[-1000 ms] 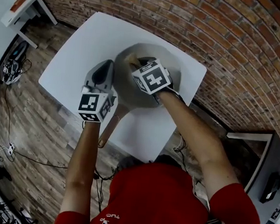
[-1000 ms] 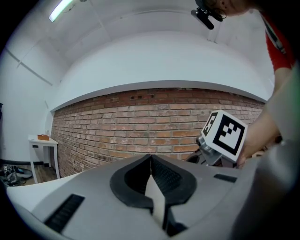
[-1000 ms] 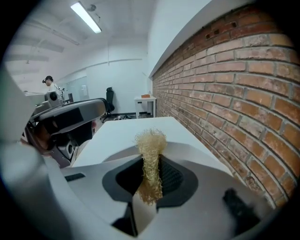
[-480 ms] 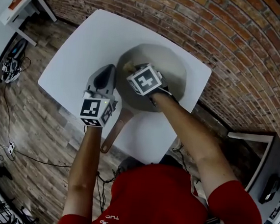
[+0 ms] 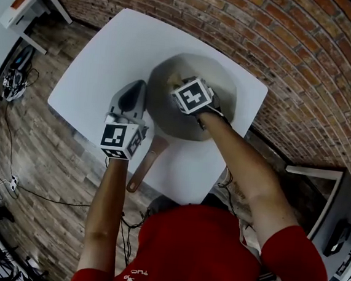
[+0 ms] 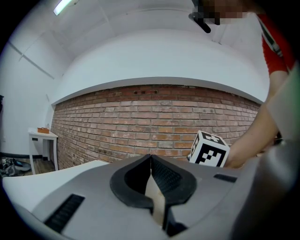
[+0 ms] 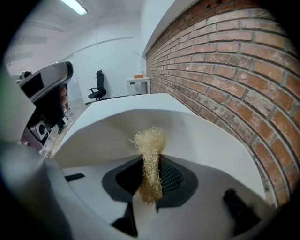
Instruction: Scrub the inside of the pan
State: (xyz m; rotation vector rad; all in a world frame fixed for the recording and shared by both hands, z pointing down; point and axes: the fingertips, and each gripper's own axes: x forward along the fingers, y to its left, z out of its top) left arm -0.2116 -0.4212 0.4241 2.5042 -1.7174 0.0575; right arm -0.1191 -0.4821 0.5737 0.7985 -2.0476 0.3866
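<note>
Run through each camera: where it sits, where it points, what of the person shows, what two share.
Head view: on the head, steeply down at table and pan; both arms, left gripper, right gripper.
Left gripper view: along jaws shut on a pale edge, apparently the pan's rim, toward brick wall; right arm shows.
Right gripper view: along jaws shut on a fibre scrubber, into the pan; left gripper shows.
Shared: head and left gripper views show the right gripper's marker cube.
</note>
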